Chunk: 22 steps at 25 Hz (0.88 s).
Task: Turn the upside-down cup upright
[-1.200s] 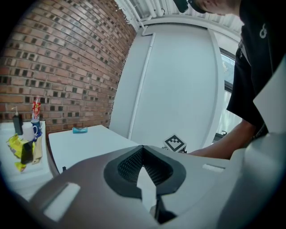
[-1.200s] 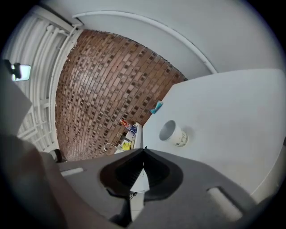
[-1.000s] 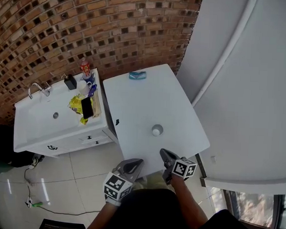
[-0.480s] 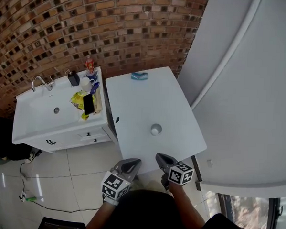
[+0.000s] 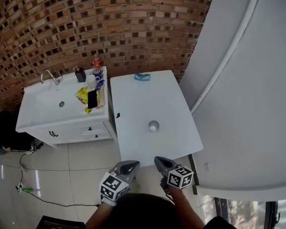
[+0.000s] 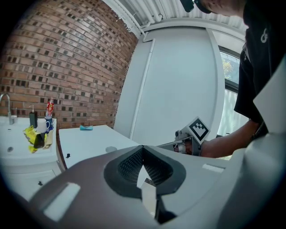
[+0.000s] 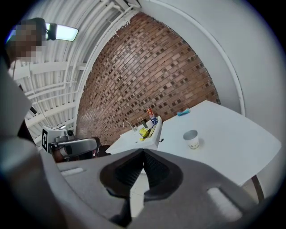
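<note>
The cup (image 5: 153,126) stands on the white table (image 5: 134,101), in its near half and well clear of every edge. In the right gripper view its wider, open end faces up. Nothing touches it. Both grippers hang off the table's near edge, above the tiled floor (image 5: 77,180) and well apart from the cup. The left gripper (image 5: 131,165) has its jaws together with nothing between them. The right gripper (image 5: 160,161), just beside it, also has its jaws closed and empty. A small blue object (image 5: 142,76) lies at the table's far edge by the brick wall (image 5: 90,22). To the left, touching the table, is a white sink cabinet (image 5: 38,111) with a tap (image 5: 49,75) and bottles clustered at its right end
</note>
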{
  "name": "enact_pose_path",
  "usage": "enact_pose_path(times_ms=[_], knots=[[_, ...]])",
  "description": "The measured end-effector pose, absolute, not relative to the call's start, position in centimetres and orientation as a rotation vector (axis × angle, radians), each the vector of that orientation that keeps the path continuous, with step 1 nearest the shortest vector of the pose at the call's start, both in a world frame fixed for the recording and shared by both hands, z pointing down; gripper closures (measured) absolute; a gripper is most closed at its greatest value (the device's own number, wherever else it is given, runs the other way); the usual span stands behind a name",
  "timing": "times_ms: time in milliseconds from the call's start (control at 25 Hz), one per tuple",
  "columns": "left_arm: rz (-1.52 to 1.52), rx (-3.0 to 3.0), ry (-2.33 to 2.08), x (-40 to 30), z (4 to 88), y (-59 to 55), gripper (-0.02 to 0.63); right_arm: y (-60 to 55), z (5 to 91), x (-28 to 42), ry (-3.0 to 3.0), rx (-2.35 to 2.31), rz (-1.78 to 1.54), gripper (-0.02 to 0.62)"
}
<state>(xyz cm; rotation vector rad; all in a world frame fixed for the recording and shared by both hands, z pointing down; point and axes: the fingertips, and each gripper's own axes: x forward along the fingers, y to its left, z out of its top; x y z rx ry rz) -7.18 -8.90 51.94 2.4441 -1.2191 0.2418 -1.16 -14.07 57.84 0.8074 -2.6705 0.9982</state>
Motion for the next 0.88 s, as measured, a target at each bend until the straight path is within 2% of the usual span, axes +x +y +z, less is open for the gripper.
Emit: enact_pose_path(times_ms=[360, 880], knots=[[0.309, 2.434, -1.251, -2.5, 52.6, -2.1, 0.591, -7.1, 57.2, 3.6, -2.696, 0.719, 0.952, 0.607], [0.246, 2.419, -1.339, 1.5, 51.6, 7.0, 0.591, 2.7, 53.3, 8.9, -2.848, 0.668, 0.831, 0.607]])
